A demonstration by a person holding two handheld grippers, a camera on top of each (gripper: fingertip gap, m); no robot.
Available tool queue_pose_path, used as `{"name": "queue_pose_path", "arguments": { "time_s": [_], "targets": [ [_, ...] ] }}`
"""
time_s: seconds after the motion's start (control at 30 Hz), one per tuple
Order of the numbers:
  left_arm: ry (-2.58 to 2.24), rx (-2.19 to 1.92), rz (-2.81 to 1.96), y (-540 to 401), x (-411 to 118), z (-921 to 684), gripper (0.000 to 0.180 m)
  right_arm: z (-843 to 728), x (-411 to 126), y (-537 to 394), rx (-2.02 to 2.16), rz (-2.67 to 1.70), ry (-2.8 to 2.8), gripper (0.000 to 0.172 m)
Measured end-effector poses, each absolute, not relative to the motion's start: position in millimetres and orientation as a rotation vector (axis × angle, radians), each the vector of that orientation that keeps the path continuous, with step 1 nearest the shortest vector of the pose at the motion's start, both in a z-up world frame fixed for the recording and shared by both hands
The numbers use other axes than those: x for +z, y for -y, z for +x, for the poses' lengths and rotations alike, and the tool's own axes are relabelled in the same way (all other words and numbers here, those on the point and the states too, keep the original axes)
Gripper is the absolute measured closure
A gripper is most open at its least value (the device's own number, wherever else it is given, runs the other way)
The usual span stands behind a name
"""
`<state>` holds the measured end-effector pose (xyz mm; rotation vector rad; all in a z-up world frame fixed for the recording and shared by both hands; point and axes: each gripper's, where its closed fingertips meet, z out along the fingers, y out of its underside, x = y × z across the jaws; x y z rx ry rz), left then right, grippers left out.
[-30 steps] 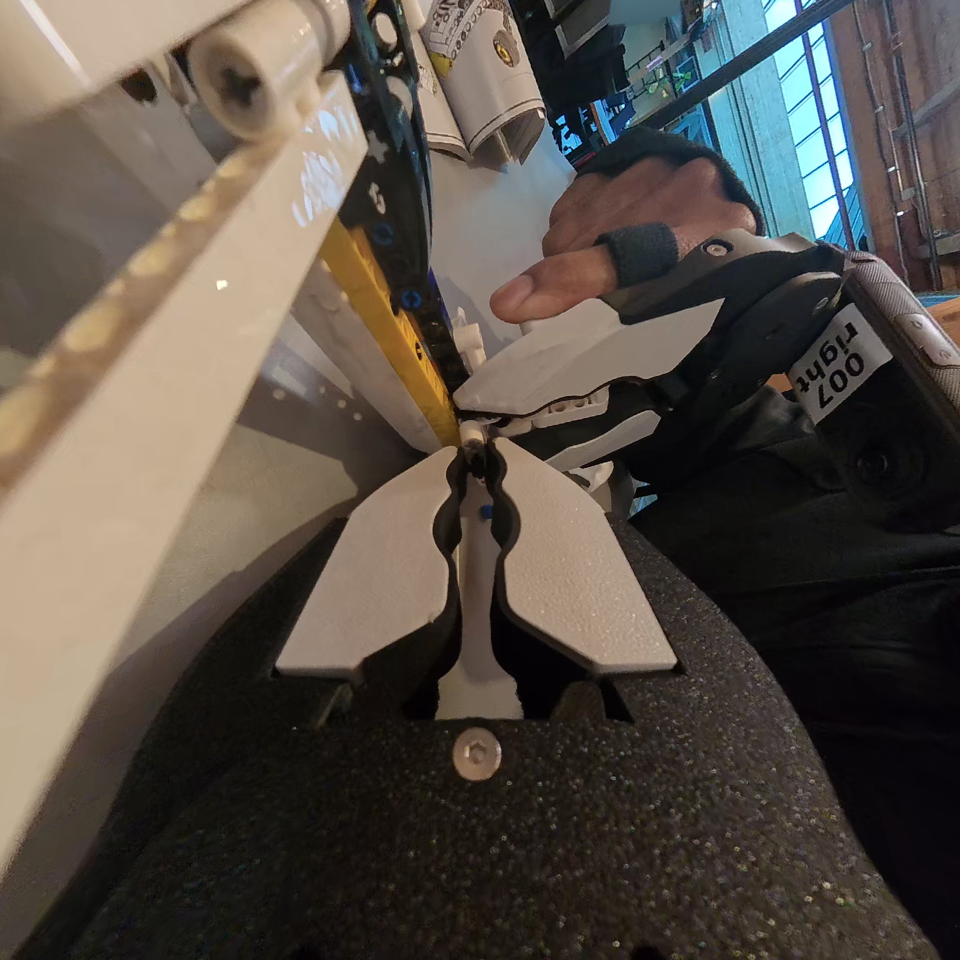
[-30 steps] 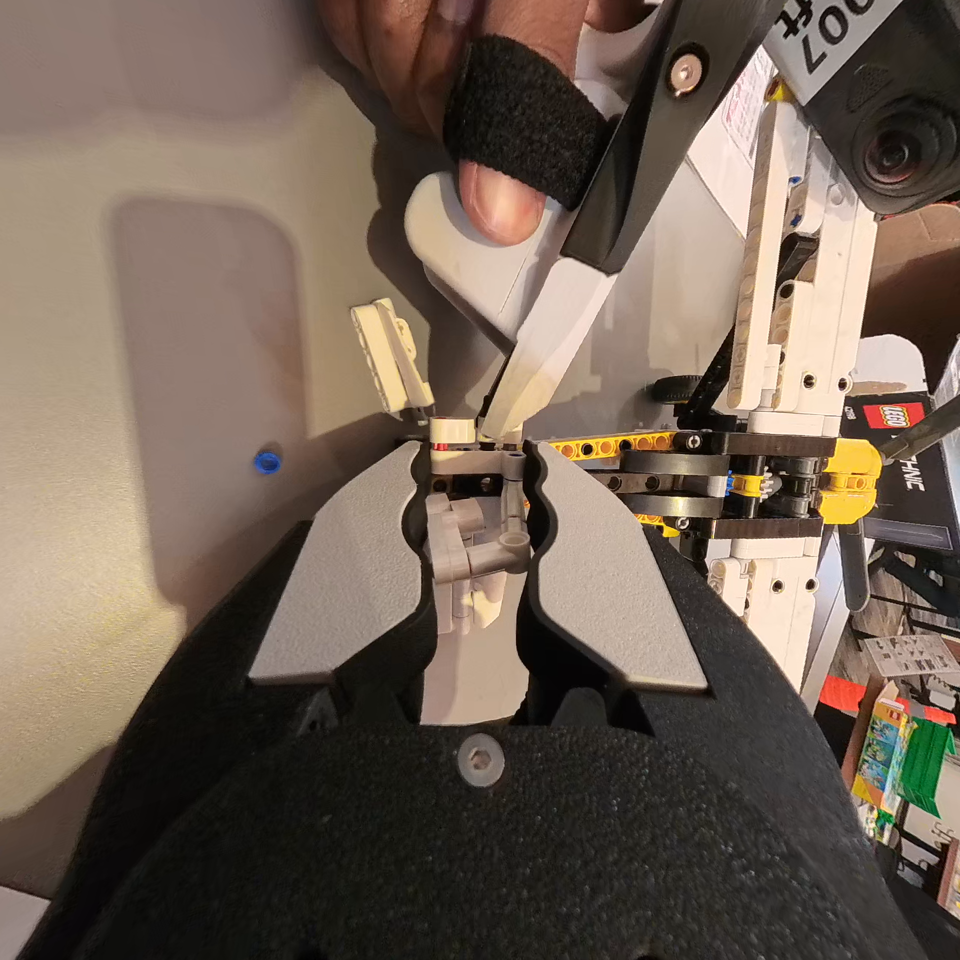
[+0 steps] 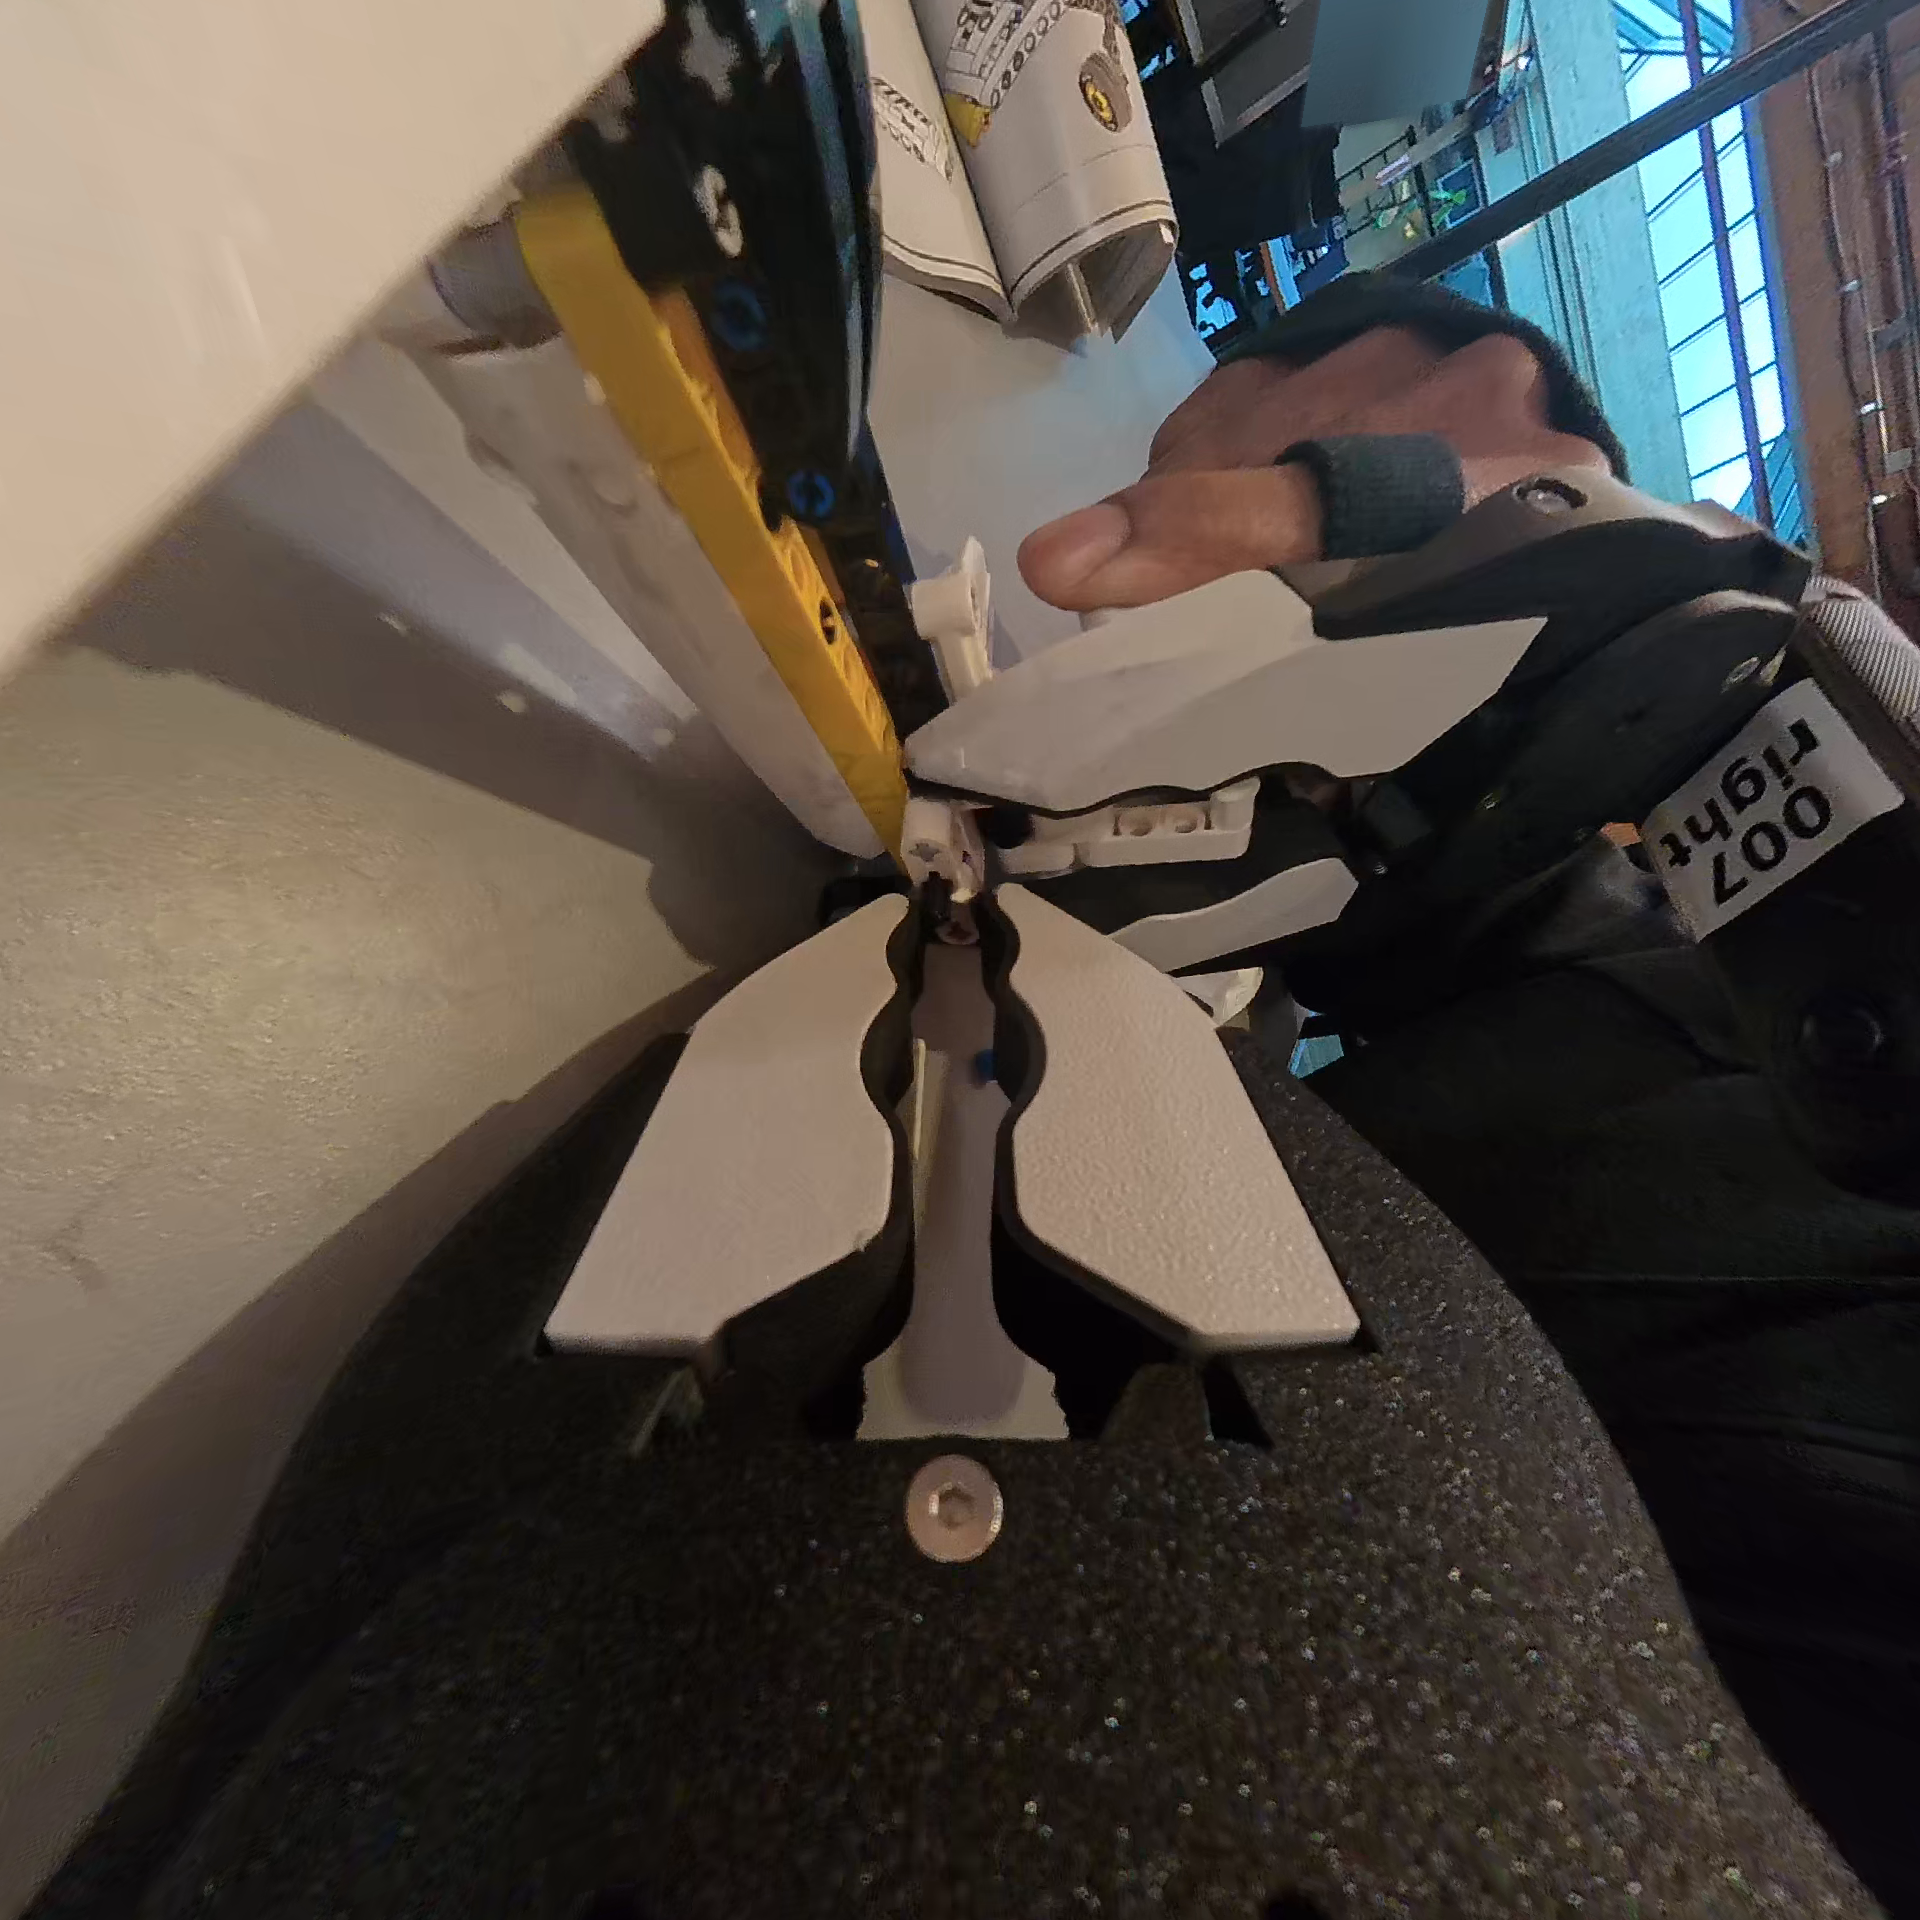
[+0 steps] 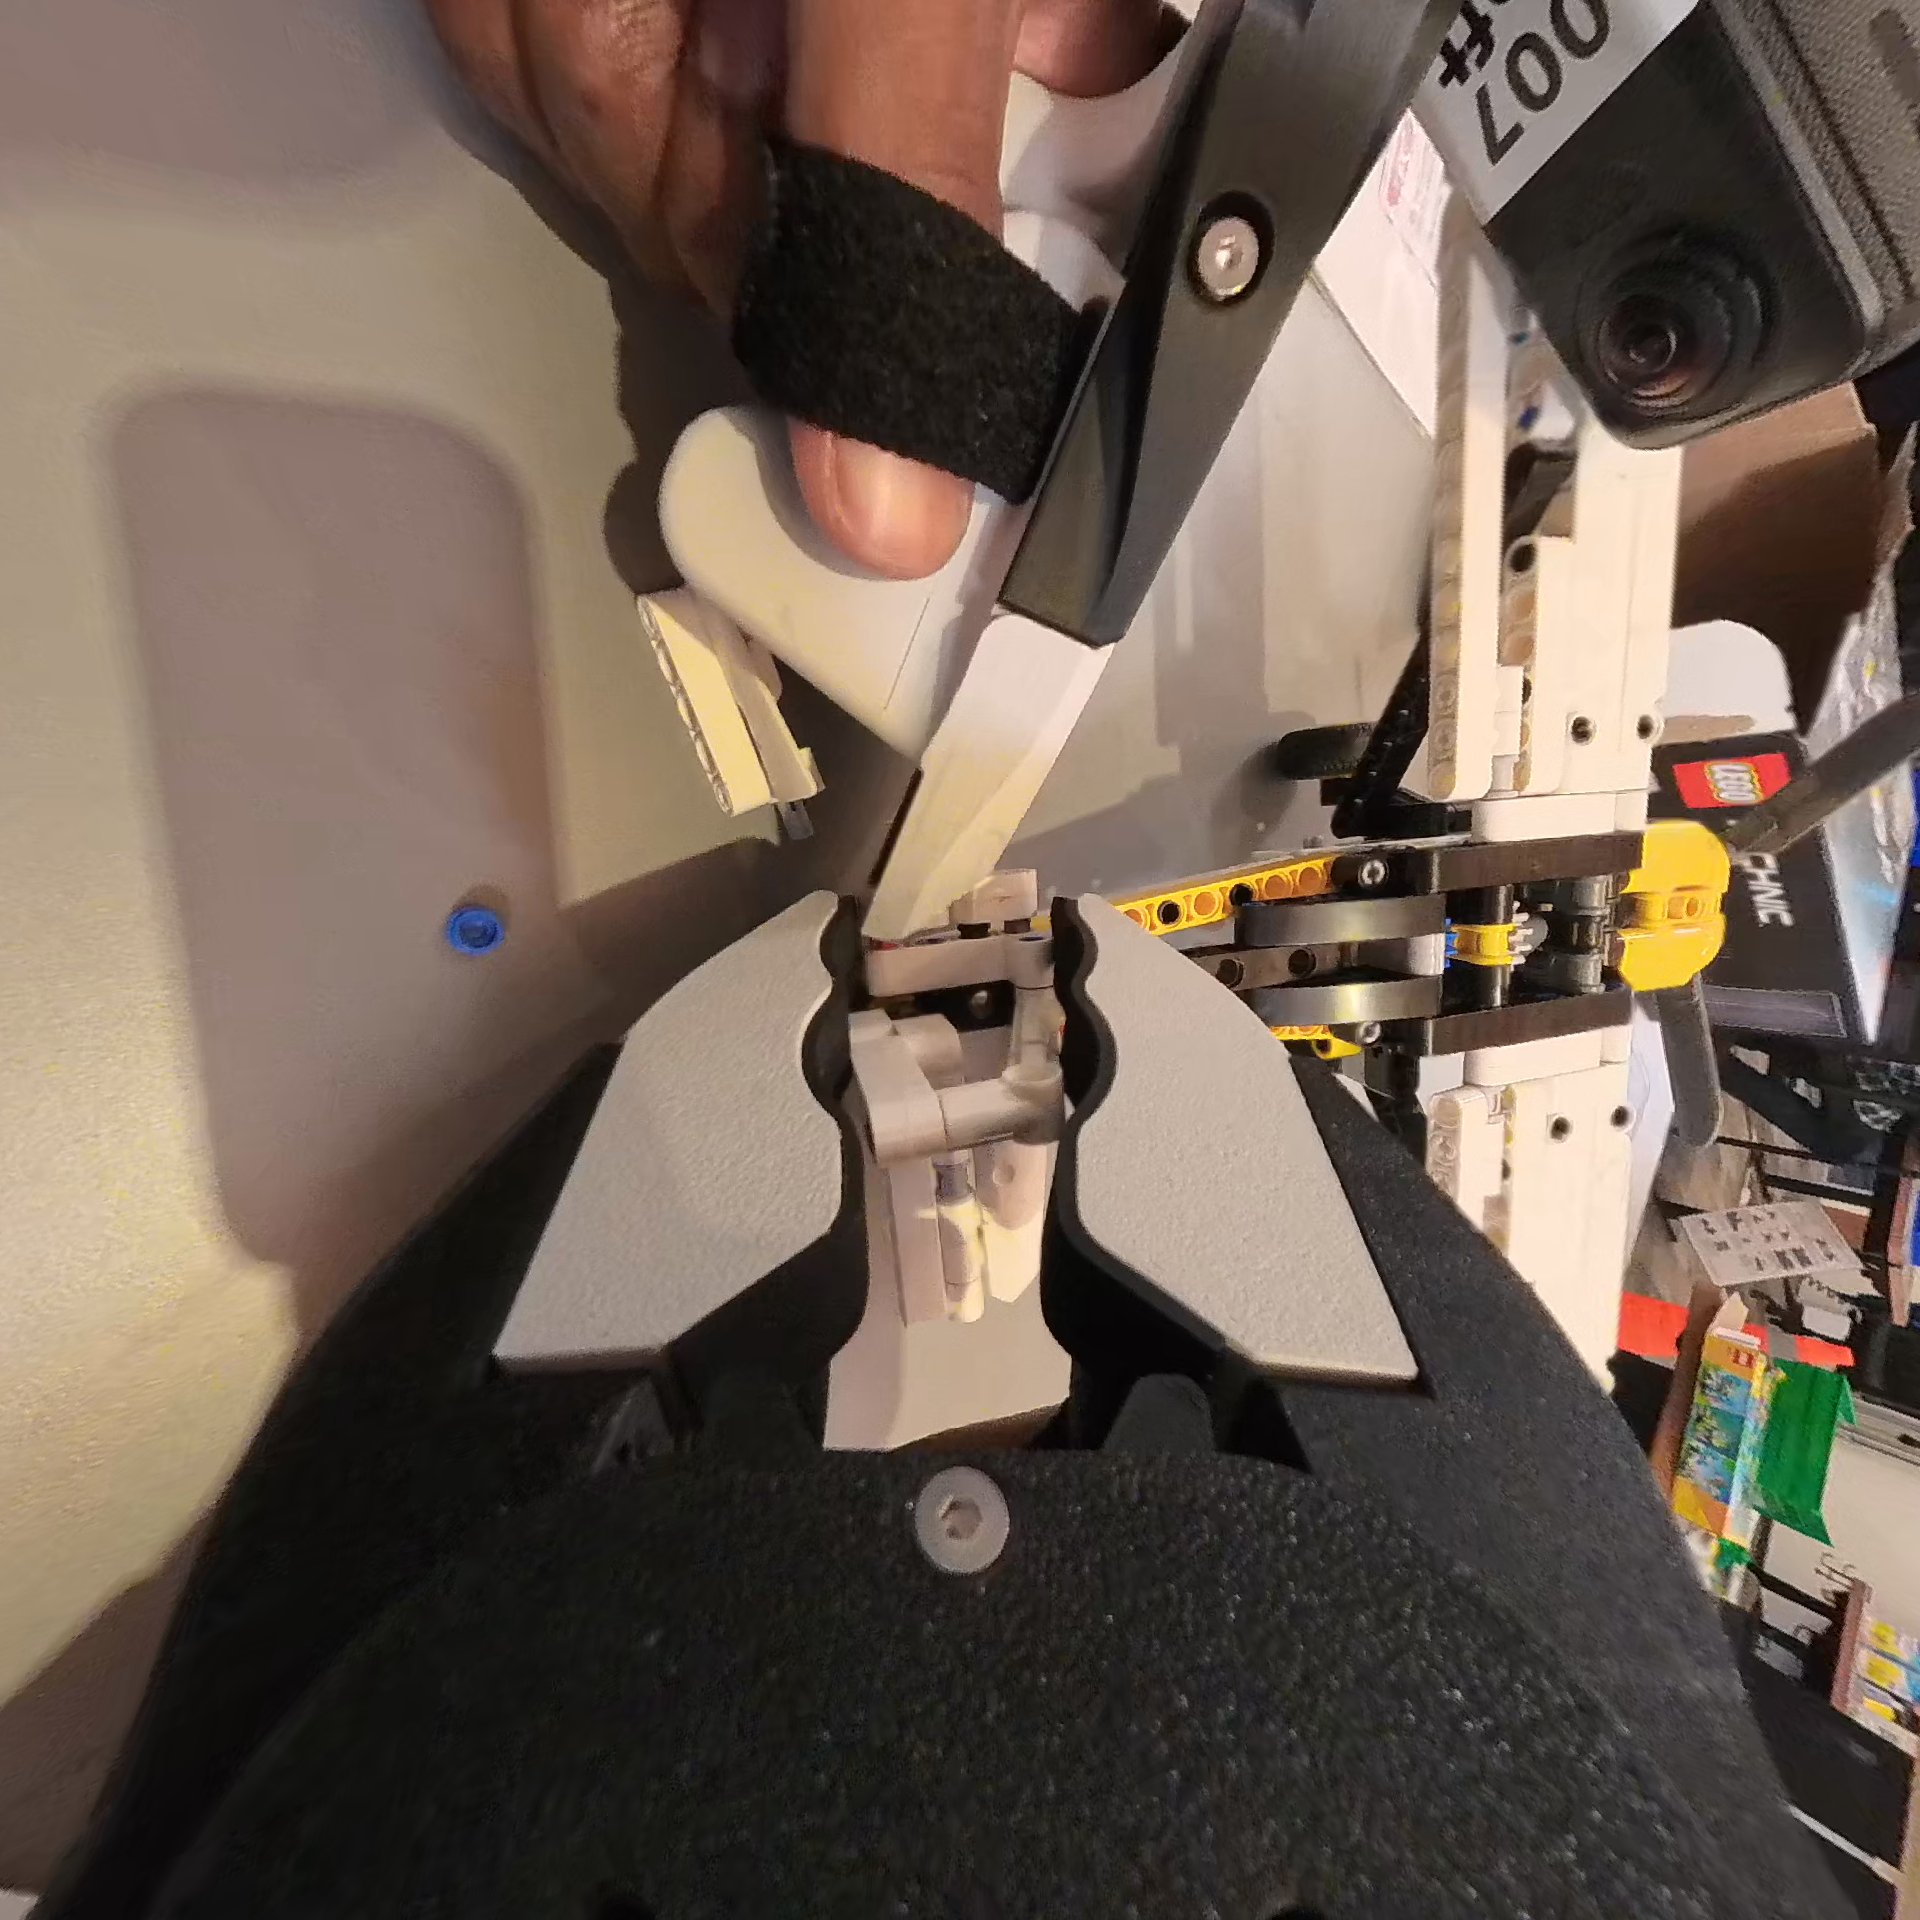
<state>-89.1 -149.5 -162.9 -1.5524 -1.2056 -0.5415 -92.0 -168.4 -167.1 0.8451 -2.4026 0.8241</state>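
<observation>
My right gripper (image 4: 956,987) is shut on a small white and grey brick assembly (image 4: 940,1122), which lies along the gap between its fingers. The assembly's front beam meets the yellow beam (image 4: 1226,896) of a large white, black and yellow brick model (image 4: 1507,914). My left gripper (image 3: 951,914) comes in from above. Its tips are nearly closed on a small black pin (image 3: 938,896) at the end of that assembly, under a white connector (image 3: 928,836). The right gripper's fingers (image 3: 1195,707) show in the left wrist view, clamping the white assembly (image 3: 1143,826).
A loose white brick piece (image 4: 717,707) and a blue stud (image 4: 475,928) lie on the pale table (image 4: 260,1039). A hand (image 4: 831,208) holds the left gripper. Toy boxes (image 4: 1745,831) stand at the right; a rolled booklet (image 3: 1060,187) lies behind the model.
The left gripper's jaws opened and came together again on the pin, and now stand slightly wider than before. The right gripper keeps its hold on the white assembly.
</observation>
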Motion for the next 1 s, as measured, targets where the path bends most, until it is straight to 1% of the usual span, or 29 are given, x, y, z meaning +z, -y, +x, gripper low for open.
{"name": "queue_pose_path", "arguments": {
  "time_s": [0.43,0.7,0.87,0.93,1.0],
  "targets": [
    [1.224,-0.54,-1.529,148,-162,-96,0.169,-97,-168,166,0.8,0.858,2.393,0.135],
    [1.132,-0.501,-1.642,154,-163,-87,0.171,-97,-168,165,0.811,0.909,2.406,0.136],
    [1.103,-0.546,-1.651,155,-163,-84,0.171,-96,-169,166,0.804,0.912,2.41,0.136],
    [1.151,-0.491,-1.734,171,-175,-84,0.172,-119,-171,150,0.688,0.874,2.403,0.136],
    [1.228,-0.451,-1.657,202,-174,-90,0.172,-135,-170,137,0.663,0.841,2.402,0.136]
  ]
}}
